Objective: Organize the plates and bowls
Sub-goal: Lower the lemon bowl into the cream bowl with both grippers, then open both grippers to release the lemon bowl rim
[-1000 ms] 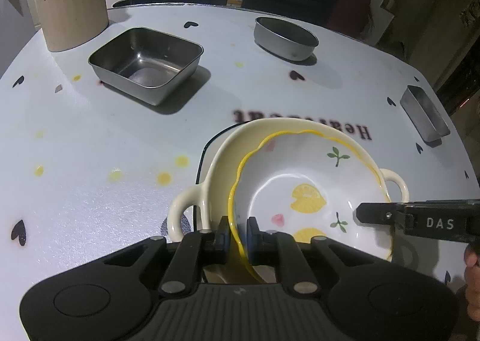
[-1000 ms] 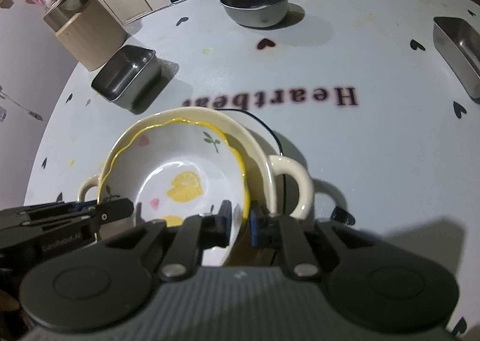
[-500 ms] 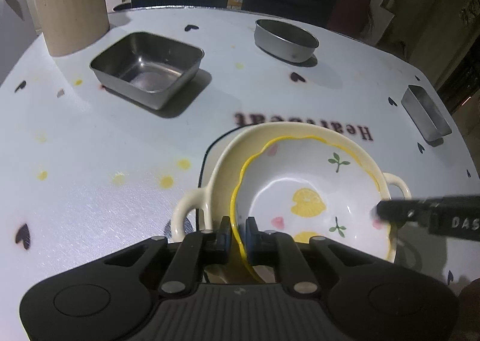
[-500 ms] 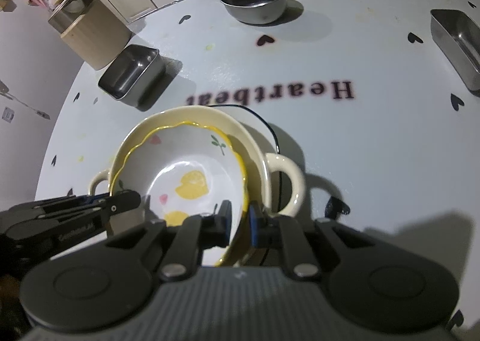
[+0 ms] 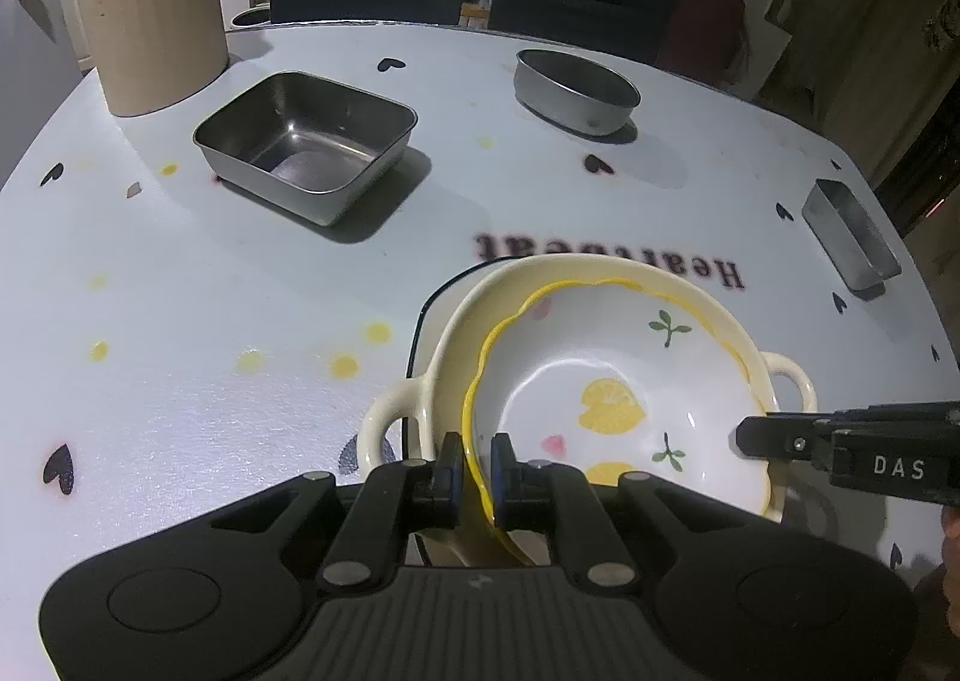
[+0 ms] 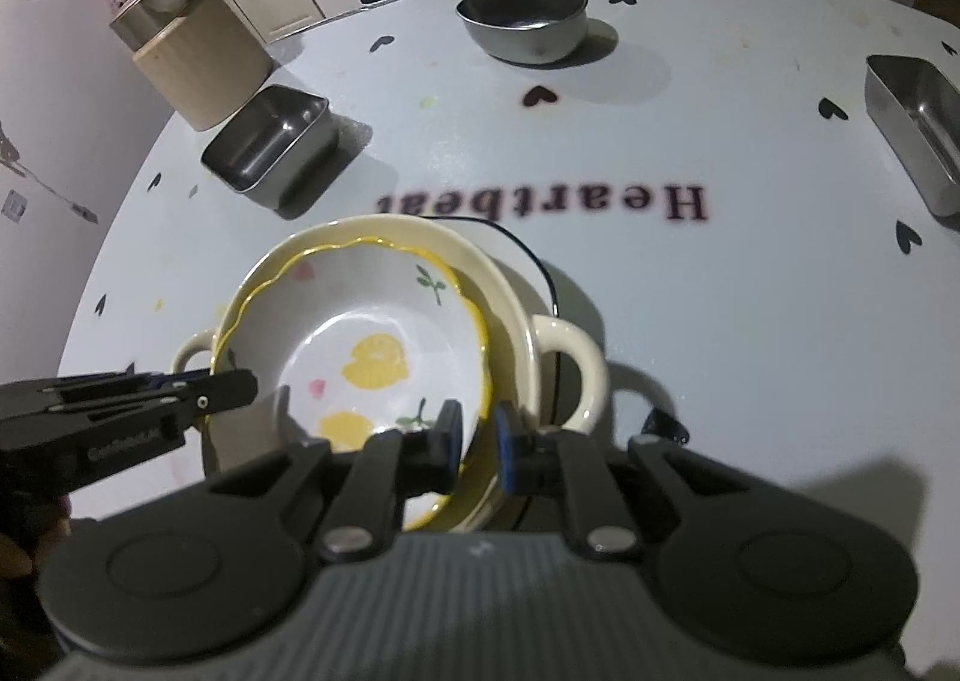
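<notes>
**Both grippers clamped on lemon bowl rim, barely any change**

I've got the left gripper (image 5: 477, 456) pinched nearly closed on the wavy yellow rim of the lemon-print bowl (image 5: 606, 381), one pad inside, one outside. My right gripper (image 6: 477, 435) is nipped on the opposite rim of the same bowl (image 6: 366, 345); gap a touch wider than the left's, pads look pressed on the rim.

Lemon-print bowl sits nested inside the cream two-handled bowl (image 5: 456, 333), tilted a bit in it. That one rests on a black-edged plate (image 5: 429, 315) on the counter (image 5: 180, 321), just in front of the "Heartbeat" lettering (image 6: 600, 204).

Vs a sec ago: pretty much same. Both grips unchanged, bowls in same spot. In the left view the right gripper (image 5: 780, 438) was motion-blurred half a sec back, sharp again now, same place on the rim.

Elsewhere on the counter, well apart: square steel tray (image 5: 306, 144), round steel bowl (image 5: 576, 90), narrow steel tray (image 5: 852, 234), beige canister (image 5: 153, 39) at far left.
</notes>
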Demonstrator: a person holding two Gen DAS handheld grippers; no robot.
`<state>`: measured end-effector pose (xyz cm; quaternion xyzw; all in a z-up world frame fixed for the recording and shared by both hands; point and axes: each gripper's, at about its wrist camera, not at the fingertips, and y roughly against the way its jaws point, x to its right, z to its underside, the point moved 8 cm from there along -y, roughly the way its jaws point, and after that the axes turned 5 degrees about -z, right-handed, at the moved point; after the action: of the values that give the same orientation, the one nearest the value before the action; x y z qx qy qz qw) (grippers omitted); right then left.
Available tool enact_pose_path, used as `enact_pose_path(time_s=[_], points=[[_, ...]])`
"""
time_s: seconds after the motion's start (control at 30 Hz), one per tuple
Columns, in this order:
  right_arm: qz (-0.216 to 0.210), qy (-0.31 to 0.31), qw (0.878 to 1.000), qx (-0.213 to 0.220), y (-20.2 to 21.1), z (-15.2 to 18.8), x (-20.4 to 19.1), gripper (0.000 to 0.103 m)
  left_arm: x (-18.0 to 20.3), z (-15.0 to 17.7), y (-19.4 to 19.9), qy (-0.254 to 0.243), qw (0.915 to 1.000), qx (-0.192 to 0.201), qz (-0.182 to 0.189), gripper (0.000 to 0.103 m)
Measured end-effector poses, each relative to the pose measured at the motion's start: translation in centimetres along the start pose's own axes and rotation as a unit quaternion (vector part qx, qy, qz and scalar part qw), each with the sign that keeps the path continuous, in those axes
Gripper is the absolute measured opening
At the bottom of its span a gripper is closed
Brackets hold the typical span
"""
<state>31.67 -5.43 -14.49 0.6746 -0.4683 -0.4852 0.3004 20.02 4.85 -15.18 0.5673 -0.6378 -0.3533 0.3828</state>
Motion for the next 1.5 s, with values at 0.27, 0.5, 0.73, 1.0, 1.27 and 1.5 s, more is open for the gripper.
enact_pose_path(time_s=[0.27,0.5,0.73,1.0,1.27,1.5], points=[[-0.004,-0.001,1.0,0.011,0.3,-0.1,0.2,0.01,-0.2,-0.8,0.8,0.002,0.9998,0.02,-0.006,0.008],[-0.003,0.002,1.0,0.01,0.5,0.1,-0.1,0.01,0.1,-0.6,0.9,-0.006,0.9998,0.018,-0.007,0.008],[-0.004,0.01,1.0,0.02,1.3,0.0,-0.5,0.014,0.2,-0.3,1.3,-0.011,0.9997,0.018,-0.008,0.009],[-0.012,0.032,0.998,0.046,3.2,0.3,-1.2,0.034,0.8,-0.3,2.9,-0.021,0.9991,0.036,0.008,0.034],[-0.005,0.043,0.995,0.091,5.0,-0.3,-1.5,0.075,-0.6,-2.0,5.3,-0.018,0.9949,0.098,-0.016,0.088],[-0.01,0.04,0.99,0.131,5.5,-1.5,-1.5,0.103,-3.4,-4.4,6.4,-0.022,0.9875,0.146,-0.053,0.102]])
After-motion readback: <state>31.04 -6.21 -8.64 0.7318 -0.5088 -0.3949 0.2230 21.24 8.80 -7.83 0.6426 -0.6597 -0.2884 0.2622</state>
